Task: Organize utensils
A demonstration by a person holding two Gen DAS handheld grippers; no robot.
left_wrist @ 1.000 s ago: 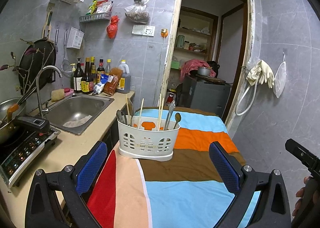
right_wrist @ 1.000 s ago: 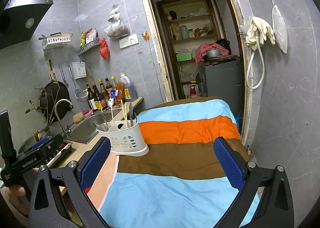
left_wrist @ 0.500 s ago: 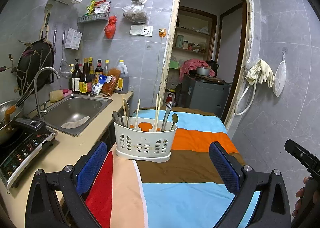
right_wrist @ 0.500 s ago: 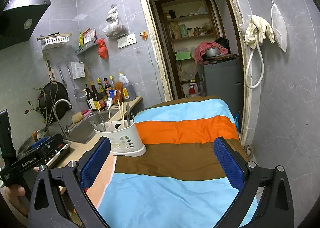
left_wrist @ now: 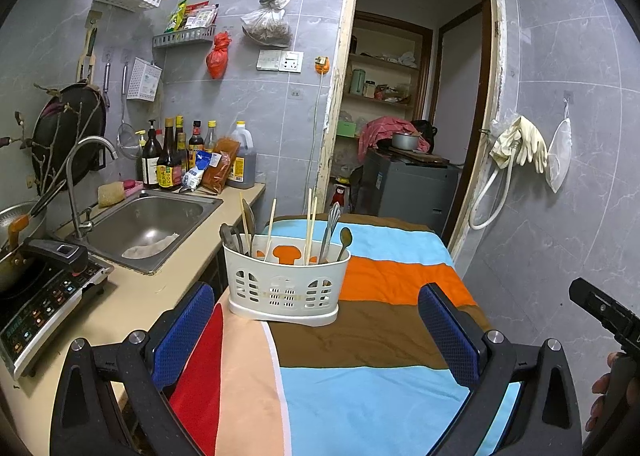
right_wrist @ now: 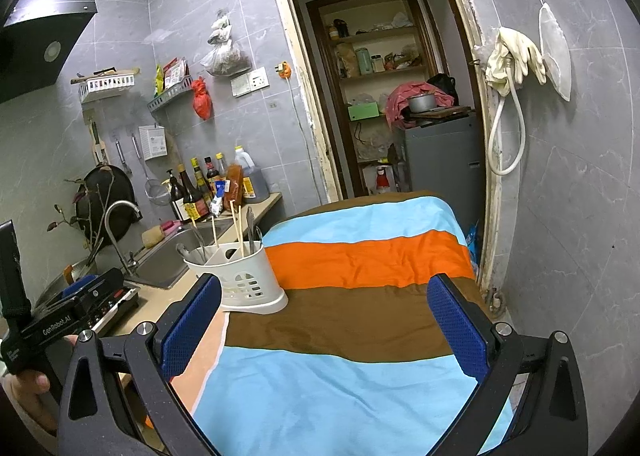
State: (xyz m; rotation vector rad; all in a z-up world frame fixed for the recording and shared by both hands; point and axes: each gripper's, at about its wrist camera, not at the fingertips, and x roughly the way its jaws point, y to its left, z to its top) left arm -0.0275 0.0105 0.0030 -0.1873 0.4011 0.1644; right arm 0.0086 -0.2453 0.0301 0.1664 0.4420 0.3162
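A white slotted utensil caddy (left_wrist: 283, 288) stands upright on the striped cloth (left_wrist: 372, 372) at its left edge, also seen in the right wrist view (right_wrist: 244, 282). It holds wooden chopsticks (left_wrist: 311, 216), a metal fork (left_wrist: 331, 224), spoons (left_wrist: 345, 238) and an orange-handled utensil (left_wrist: 285, 254). My left gripper (left_wrist: 316, 332) is open, just short of the caddy, with nothing between its blue pads. My right gripper (right_wrist: 324, 328) is open over the brown stripe, to the right of the caddy, and empty.
A counter on the left carries a steel sink (left_wrist: 148, 222) with a tap, sauce bottles (left_wrist: 168, 164) and an induction cooker (left_wrist: 44, 296). A doorway (left_wrist: 404, 144) opens behind the table. A tiled wall with hanging gloves (left_wrist: 520, 144) closes the right side.
Both grippers have shifted slightly, so the caddy sits a little more to the left in each view. Both stay open. The caddy and its utensils have not moved.
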